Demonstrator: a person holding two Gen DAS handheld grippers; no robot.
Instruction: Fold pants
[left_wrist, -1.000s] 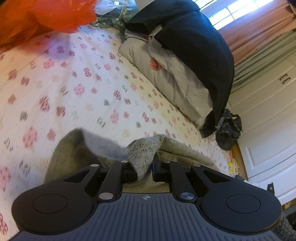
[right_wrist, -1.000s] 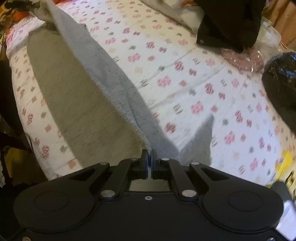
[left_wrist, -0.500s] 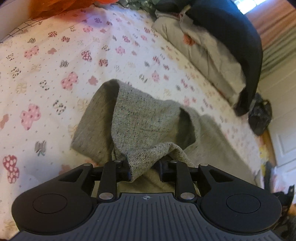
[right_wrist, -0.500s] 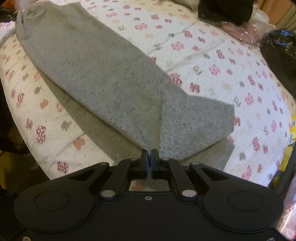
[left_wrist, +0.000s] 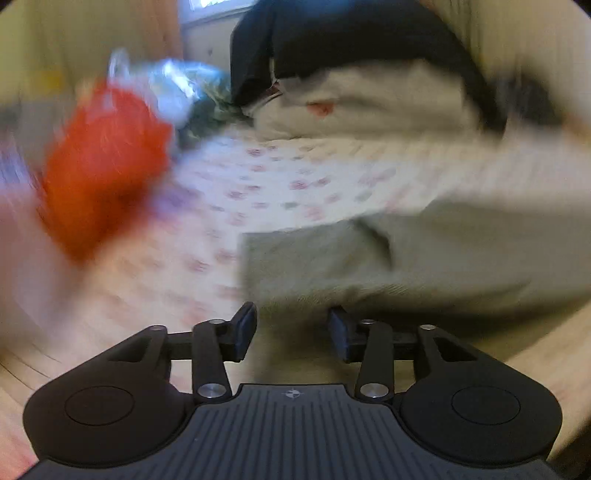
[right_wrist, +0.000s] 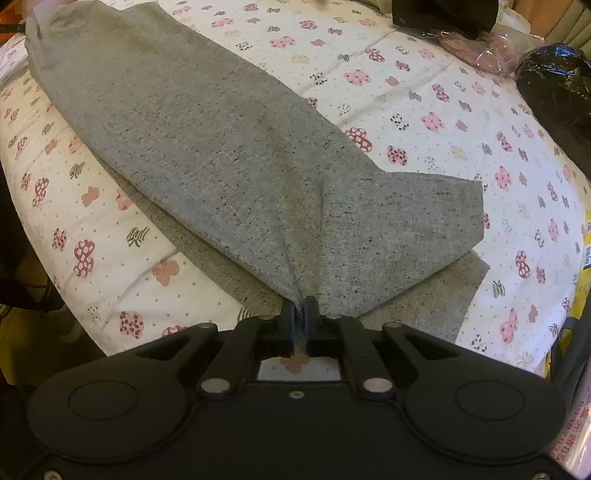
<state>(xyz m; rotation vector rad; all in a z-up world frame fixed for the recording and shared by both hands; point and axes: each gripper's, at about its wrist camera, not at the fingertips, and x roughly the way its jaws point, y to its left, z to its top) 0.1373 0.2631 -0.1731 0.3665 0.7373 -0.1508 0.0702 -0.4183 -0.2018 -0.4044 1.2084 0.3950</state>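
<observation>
The grey speckled pants (right_wrist: 221, 147) lie folded lengthwise on the flowered bedspread (right_wrist: 424, 110), running from near me to the far left. My right gripper (right_wrist: 303, 314) is shut on the near edge of the pants, pinching a small ridge of cloth. In the blurred left wrist view the pants (left_wrist: 388, 258) lie flat at the right, just beyond my left gripper (left_wrist: 291, 328). The left gripper is open and holds nothing.
An orange bag (left_wrist: 107, 166) and a shiny bag (left_wrist: 177, 88) sit at the far left of the bed. A grey pillow (left_wrist: 369, 107) under a dark garment (left_wrist: 351, 37) lies at the back. A black plastic bag (right_wrist: 557, 88) is at the right.
My left gripper has opened and let go of the pants end, then swung away fast. My right gripper has lowered its end onto the bed, still pinching it.
</observation>
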